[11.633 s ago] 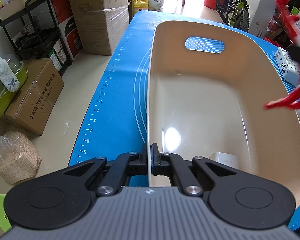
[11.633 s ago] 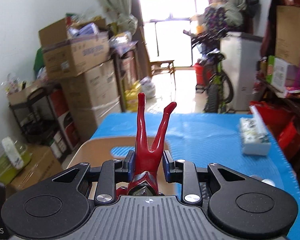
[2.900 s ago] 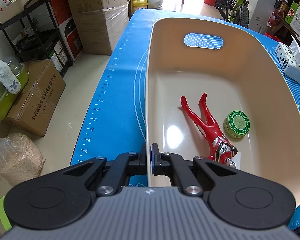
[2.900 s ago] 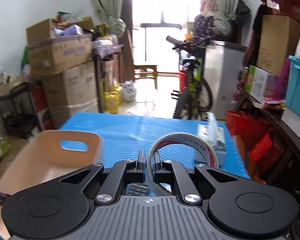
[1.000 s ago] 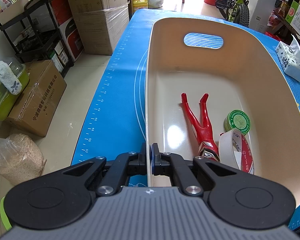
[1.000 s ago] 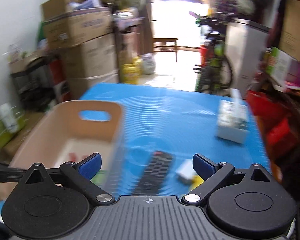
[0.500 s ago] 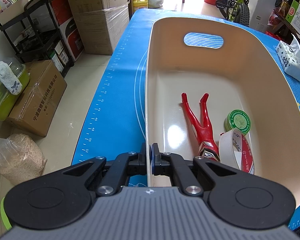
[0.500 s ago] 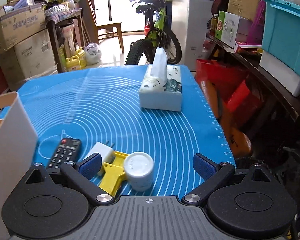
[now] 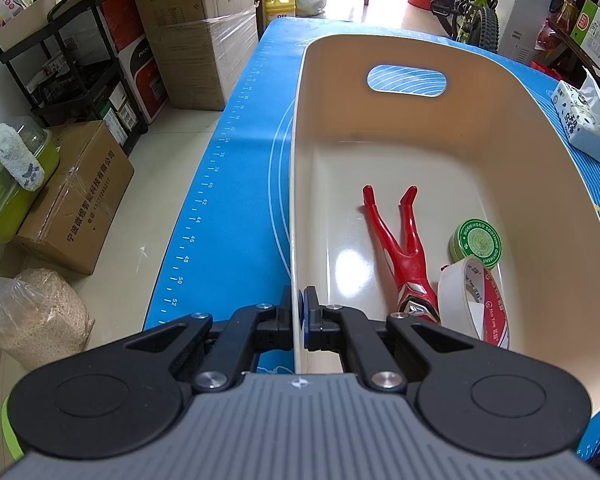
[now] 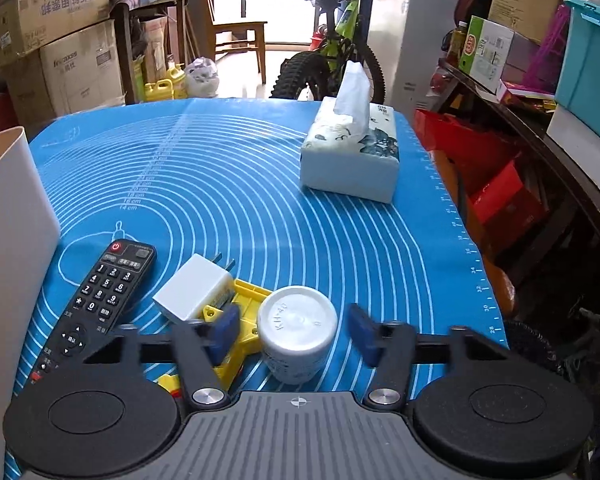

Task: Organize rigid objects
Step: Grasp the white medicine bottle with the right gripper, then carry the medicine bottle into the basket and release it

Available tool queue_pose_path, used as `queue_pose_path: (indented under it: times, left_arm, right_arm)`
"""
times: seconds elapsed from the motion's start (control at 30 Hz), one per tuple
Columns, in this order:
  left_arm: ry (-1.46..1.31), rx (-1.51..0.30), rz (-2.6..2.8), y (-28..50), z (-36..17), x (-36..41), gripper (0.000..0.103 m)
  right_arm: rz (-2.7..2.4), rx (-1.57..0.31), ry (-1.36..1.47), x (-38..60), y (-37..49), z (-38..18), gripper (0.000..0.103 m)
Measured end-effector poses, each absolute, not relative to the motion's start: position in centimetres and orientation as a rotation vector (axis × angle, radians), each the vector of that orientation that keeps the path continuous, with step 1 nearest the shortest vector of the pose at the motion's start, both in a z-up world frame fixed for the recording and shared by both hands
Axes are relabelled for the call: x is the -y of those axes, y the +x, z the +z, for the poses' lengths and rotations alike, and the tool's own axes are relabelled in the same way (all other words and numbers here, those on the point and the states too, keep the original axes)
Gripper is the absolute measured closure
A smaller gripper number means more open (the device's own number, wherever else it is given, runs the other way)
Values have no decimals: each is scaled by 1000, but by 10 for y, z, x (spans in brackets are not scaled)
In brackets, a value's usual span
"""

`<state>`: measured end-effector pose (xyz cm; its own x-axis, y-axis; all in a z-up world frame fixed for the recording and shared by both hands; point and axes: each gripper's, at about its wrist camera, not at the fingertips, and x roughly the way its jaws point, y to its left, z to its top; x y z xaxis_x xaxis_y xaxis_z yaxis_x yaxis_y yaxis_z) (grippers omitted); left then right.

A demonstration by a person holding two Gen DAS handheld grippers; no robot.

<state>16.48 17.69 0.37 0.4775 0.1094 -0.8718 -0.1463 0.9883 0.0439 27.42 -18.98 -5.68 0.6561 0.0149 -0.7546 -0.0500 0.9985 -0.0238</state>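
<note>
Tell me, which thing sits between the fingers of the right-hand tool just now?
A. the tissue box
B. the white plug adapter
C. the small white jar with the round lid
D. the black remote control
C: in the right wrist view the white jar stands between the closing fingers of the right gripper, which do not touch it yet.

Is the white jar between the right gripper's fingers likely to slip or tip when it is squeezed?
The white jar looks rigid, round and smooth, so it may slip sideways. The right gripper is closing around it without touching yet. Standing squat and upright, it probably will not tip.
</note>
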Motion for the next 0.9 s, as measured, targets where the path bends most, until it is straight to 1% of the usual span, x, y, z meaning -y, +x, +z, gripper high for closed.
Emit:
queue_pose_path:
  times: [0.03, 0.1, 0.13, 0.43, 0.7, 0.9]
  left_arm:
    - [-38, -1062, 156, 165, 4, -177, 98]
    - [-39, -1062, 156, 165, 4, -177, 98]
    - [-39, -1062, 156, 165, 4, -177, 98]
    - [-44, -1062, 156, 165, 4, -176, 98]
    - [-42, -1062, 156, 165, 3, -176, 98]
    - [-41, -1062, 157, 165, 3, -176, 98]
  right_arm:
    - [38, -860, -42, 189, 274, -58, 54]
    - [46, -857, -35, 191, 273, -57, 55]
    - [54, -853, -25, 192, 272, -56, 59]
    - [17, -800, 20, 199, 261, -32, 59]
    - [24, -680, 74, 202, 238, 10, 59]
    - [87, -580, 74, 182, 221, 40, 59]
